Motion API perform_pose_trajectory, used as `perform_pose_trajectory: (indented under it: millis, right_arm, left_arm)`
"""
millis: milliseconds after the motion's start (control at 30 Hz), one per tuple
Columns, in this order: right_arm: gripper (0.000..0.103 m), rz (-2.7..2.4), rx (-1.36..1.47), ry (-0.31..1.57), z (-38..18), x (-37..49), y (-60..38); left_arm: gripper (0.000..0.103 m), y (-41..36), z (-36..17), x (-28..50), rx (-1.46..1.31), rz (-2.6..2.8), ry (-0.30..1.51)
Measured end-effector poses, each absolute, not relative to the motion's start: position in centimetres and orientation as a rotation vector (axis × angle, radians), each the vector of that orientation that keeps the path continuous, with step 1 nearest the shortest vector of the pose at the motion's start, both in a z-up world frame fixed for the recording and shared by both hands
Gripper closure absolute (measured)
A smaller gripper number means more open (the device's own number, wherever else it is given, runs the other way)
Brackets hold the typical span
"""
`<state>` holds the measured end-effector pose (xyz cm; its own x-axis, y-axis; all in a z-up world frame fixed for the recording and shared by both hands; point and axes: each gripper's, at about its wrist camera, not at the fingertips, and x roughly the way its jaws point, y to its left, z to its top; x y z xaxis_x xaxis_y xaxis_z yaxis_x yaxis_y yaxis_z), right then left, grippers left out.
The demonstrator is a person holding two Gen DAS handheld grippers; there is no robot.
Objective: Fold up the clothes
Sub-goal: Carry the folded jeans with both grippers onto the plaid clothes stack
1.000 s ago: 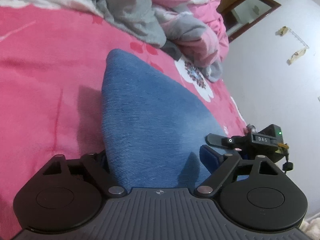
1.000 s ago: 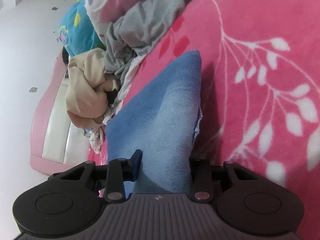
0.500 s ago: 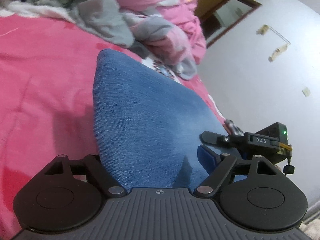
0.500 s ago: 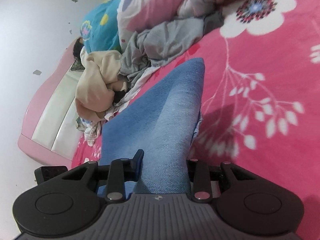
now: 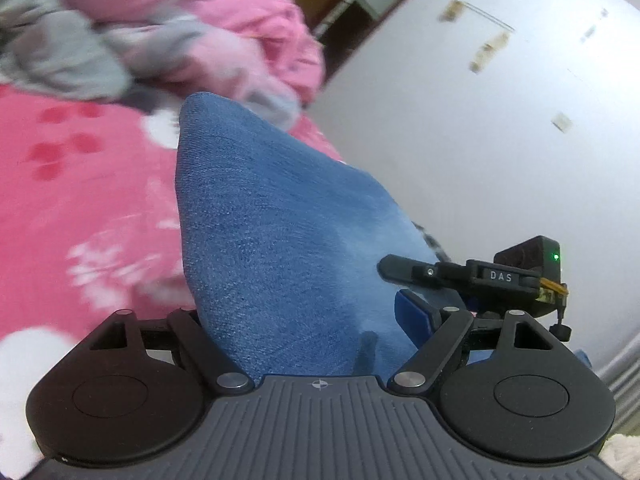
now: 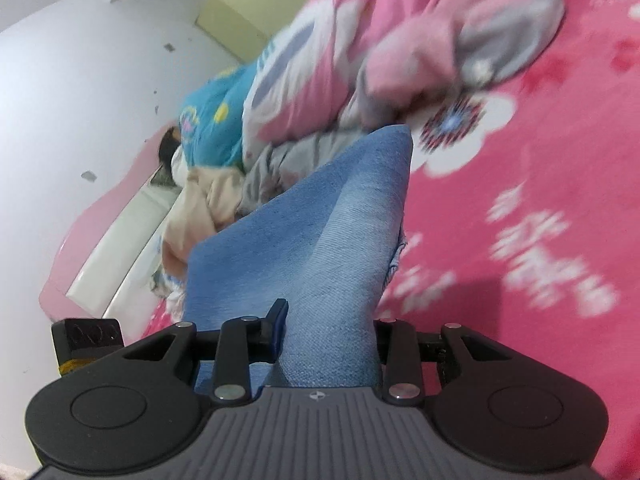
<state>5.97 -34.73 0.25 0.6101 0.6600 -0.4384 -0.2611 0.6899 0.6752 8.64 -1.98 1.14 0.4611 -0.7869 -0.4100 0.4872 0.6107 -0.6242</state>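
Denim garment point(image 5: 280, 248) is gripped by both tools: left gripper point(image 5: 316, 332) and right gripper point(image 6: 326, 340) each have jaws closed on a blue fold. Compared with a second ago, the cloth has been raised off the pink bedspread point(image 5: 80, 184); more wall point(image 5: 500, 140) is seen and the background is motion-blurred. A lift or carry-over is suggested, with the far end of the cloth hanging toward the bed. "DAS" is readable on the right gripper's body point(image 5: 502, 276); its green LED point(image 5: 555, 257) is lit.

Blue denim point(image 5: 280, 240) hides the left tongs' point(image 5: 308, 316) fingertips.
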Motion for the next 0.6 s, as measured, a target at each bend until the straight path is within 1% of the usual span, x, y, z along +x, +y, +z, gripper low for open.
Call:
perform_pose_trajectory:
  millis: [233,433,600]
  right_arm:
    - [0.067,0.419,0.496,0.62,6.7,3.9,-45.4]
    - [0.067,0.251,0.443,0.583,11.4,5.0,-54.7]
    - [0.067,0.148,0.401,0.551,13.0,6.6,-61.3]
  left_arm:
    - [0.021,-13.6,4.0,11.5,-0.41,-1.003,0.714]
    - [0.021,-24.5,6.3,15.8,-0.394,-1.159,0.717]
    - [0.021,-32.0,7.2,19.6,-0.388,-1.25,0.75]
